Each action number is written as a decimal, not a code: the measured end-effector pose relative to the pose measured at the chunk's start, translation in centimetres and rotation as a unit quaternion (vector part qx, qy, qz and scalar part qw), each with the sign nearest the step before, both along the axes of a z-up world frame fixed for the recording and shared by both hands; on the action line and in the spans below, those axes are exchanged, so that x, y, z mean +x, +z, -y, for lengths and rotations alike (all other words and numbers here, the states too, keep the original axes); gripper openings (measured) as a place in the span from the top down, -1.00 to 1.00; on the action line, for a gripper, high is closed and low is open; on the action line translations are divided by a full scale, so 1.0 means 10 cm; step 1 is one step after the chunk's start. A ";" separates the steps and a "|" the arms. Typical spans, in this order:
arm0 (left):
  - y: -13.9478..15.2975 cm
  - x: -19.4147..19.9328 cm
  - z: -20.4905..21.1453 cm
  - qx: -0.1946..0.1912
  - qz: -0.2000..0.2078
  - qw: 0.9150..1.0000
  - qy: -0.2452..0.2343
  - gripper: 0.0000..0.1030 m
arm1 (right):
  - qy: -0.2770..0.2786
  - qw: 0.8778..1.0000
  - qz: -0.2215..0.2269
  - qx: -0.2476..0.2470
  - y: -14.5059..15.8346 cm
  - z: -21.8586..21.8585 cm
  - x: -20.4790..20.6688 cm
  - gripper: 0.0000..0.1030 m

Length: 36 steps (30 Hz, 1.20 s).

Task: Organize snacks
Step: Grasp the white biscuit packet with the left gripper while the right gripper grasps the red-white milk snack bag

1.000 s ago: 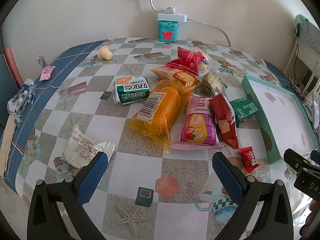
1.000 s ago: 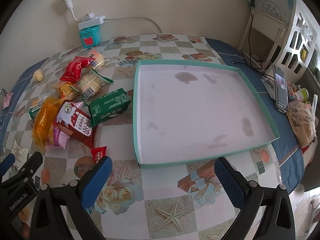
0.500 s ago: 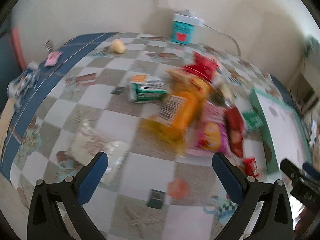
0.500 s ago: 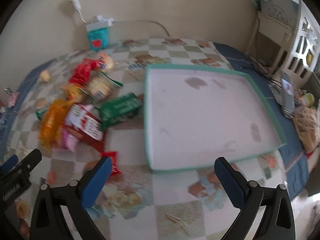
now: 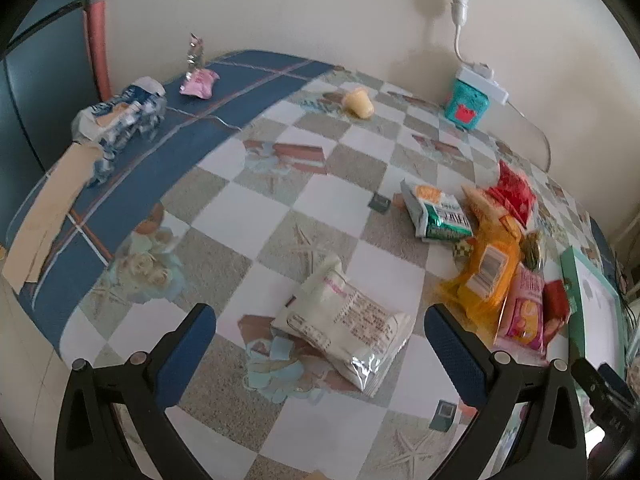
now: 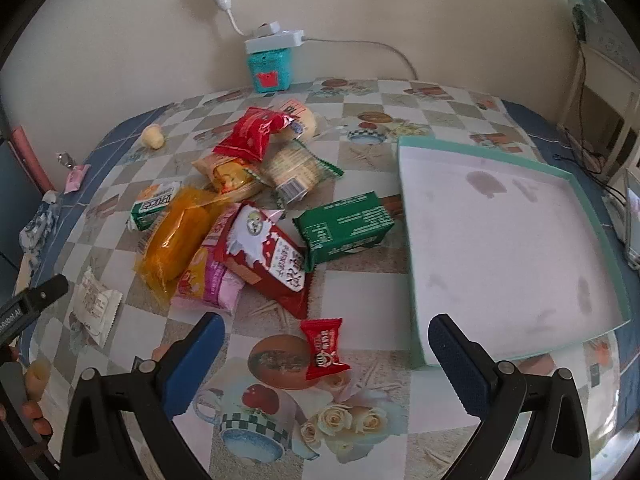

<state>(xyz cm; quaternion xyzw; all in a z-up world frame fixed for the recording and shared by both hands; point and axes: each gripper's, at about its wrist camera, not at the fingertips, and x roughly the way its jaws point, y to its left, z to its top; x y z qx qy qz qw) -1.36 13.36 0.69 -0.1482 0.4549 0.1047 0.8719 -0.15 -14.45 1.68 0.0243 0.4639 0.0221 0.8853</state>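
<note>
Squarely between left tool point(image 5: 320, 354) fingers: white packet point(image 5: 344, 320)

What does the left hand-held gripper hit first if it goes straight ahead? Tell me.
Most likely the white packet. It lies alone on the table, centred between the open fingers of the left hand-held gripper and closest to them. Depth is hard to judge through the fisheye.
</note>
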 end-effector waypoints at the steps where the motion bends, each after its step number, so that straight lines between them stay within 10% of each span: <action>1: -0.03 0.01 0.02 -0.002 -0.004 1.000 -0.005 -1.00 | 0.002 1.000 -0.004 0.003 -0.02 -0.01 0.01 -1.00; 31: -0.30 0.13 -0.02 0.046 -0.075 0.996 0.007 -1.00 | 0.016 1.000 0.012 -0.005 -0.01 -0.10 0.08 -1.00; 36: -0.28 0.16 0.02 0.052 -0.068 0.996 -0.004 -0.55 | 0.014 0.999 0.026 0.016 0.02 -0.10 0.17 -0.78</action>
